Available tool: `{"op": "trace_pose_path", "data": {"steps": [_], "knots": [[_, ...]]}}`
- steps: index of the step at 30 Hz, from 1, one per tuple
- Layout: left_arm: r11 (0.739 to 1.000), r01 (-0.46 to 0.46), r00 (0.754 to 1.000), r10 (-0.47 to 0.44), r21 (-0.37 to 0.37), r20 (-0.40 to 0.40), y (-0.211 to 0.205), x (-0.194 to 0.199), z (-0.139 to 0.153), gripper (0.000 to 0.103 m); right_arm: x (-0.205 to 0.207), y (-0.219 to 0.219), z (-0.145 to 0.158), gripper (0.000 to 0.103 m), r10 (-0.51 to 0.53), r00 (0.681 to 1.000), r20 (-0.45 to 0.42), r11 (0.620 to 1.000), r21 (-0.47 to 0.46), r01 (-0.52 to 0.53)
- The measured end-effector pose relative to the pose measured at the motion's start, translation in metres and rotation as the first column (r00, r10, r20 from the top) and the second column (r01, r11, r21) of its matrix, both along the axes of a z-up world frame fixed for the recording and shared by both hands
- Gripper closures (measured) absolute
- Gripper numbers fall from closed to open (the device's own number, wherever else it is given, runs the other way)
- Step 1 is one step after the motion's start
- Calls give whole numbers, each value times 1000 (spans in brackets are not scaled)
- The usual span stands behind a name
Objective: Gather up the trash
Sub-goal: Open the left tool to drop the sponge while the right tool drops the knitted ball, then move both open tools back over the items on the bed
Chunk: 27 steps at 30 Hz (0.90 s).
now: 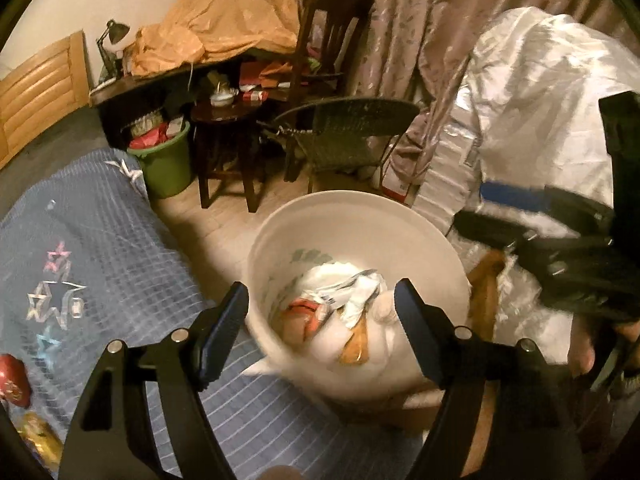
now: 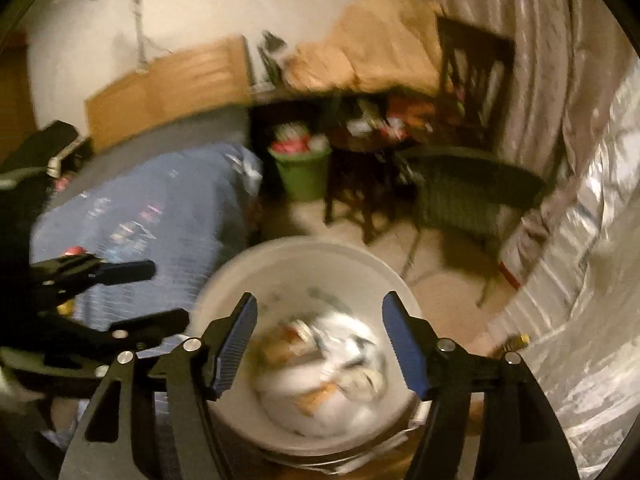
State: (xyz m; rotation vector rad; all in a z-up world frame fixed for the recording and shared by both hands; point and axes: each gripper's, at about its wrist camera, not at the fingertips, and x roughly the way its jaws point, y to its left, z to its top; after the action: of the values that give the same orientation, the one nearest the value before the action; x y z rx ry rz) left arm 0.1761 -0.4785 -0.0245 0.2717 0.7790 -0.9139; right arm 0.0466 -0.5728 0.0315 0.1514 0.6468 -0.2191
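A white bucket (image 1: 352,216) stands on the floor beside the bed, filled with crumpled white paper and orange and red wrappers (image 1: 340,320). My left gripper (image 1: 320,320) hangs open above the bucket's mouth, nothing between its fingers. In the right wrist view the same white bucket (image 2: 280,264) lies below my right gripper (image 2: 318,332), which is also open and empty over the trash (image 2: 332,368). The right gripper shows at the right edge of the left wrist view, the left gripper at the left of the right wrist view. Both views are blurred.
A bed with a blue checked cover (image 1: 100,260) lies left of the bucket; a red item (image 1: 14,380) and a gold wrapper (image 1: 38,440) rest on it. A green bin (image 1: 166,164), dark stool (image 1: 224,136), wicker chair (image 1: 348,132) and silvery sheet (image 1: 520,100) stand around.
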Motion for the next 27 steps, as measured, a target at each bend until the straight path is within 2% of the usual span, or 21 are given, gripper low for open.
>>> {"op": "trace_pose_path", "data": {"steps": [2, 5, 10, 14, 18, 21, 22, 23, 25, 27], "knots": [[1000, 21, 999, -21, -8, 30, 33, -7, 16, 25, -12, 28, 25, 29, 58, 995, 79, 998, -3, -58], [999, -16, 998, 18, -32, 66, 97, -12, 43, 23, -22, 71, 62, 25, 144, 970, 196, 989, 2, -147], [988, -97, 988, 109, -119, 107, 191, -35, 83, 22, -18, 135, 112, 25, 261, 922, 287, 963, -14, -269], [967, -148, 977, 175, -205, 122, 250, -59, 105, 20, -11, 179, 175, 25, 299, 887, 351, 954, -121, -274], [955, -160, 969, 200, -249, 144, 286, -77, 120, 19, -1, 164, 242, 26, 218, 869, 444, 975, -72, -208], [945, -165, 965, 214, -284, 151, 308, -85, 129, 17, 0, 132, 297, 26, 118, 848, 517, 993, -40, -114], [941, -166, 963, 218, -294, 155, 313, -87, 132, 16, -5, 121, 314, 26, 84, 834, 545, 996, -40, -75], [939, -167, 962, 223, -302, 160, 316, -88, 136, 15, -11, 107, 339, 26, 34, 806, 591, 999, -28, -22], [936, -166, 959, 226, -310, 168, 319, -90, 140, 15, -25, 87, 371, 26, -13, 769, 639, 1000, 3, 14], [933, -179, 953, 244, -313, 179, 321, -90, 141, 15, -31, 80, 385, 26, -11, 756, 655, 1000, 19, -2]]}}
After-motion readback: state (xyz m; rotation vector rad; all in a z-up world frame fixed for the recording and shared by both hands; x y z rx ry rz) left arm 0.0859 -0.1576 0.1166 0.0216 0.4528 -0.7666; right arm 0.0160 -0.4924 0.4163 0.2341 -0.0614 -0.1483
